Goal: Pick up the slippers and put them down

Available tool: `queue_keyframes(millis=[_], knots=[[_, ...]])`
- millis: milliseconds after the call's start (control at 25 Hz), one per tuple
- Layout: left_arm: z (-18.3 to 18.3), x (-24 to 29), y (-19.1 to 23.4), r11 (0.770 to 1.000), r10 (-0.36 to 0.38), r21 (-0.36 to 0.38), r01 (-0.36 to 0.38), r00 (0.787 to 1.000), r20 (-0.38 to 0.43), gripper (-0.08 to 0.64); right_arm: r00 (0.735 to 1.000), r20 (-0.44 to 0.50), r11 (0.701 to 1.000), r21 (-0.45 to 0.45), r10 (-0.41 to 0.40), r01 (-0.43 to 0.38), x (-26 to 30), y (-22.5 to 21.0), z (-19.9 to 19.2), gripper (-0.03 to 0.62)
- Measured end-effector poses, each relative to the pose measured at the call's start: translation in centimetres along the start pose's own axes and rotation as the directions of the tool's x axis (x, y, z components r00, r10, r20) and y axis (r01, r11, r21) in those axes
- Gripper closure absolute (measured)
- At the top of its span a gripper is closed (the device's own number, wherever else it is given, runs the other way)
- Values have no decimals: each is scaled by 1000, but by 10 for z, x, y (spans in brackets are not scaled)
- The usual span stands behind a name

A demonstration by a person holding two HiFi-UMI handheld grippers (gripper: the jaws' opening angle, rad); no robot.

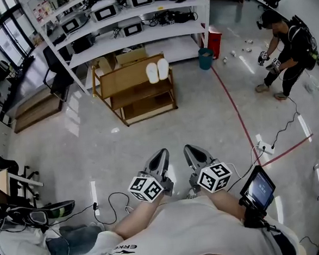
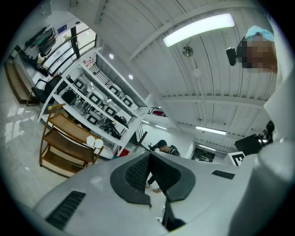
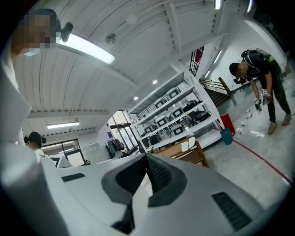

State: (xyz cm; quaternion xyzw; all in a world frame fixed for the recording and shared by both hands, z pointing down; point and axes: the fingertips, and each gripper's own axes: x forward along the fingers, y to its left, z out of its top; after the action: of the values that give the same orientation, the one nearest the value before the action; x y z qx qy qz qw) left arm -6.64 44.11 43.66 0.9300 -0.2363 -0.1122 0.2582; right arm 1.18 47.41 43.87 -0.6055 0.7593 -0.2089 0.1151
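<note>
Ahead of me: bare floor (image 1: 165, 134) up to the wooden rack (image 1: 129, 77) — white shelving (image 1: 142, 38) backs it, cables (image 1: 116, 195) trail lower left.

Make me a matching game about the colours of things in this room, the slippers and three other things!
Things:
1. slippers
2. bucket
3. wooden rack
4. floor line

Colours:
A. red
B. brown
C. white
D. blue-green

Pairs: 1-C, 2-D, 3-B, 4-A
</note>
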Motion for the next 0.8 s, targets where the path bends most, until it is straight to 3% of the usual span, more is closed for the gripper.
queue_keyframes(millis=[440,800], knots=[[-3,53,6,999,49,14,-49,999,-15,563,999,-33,999,29,17,-16,18,-51,20,588],[20,96,50,999,30,14,-30,999,-12,563,1000,-28,1000,19,-1,2,73,-74,36,588]])
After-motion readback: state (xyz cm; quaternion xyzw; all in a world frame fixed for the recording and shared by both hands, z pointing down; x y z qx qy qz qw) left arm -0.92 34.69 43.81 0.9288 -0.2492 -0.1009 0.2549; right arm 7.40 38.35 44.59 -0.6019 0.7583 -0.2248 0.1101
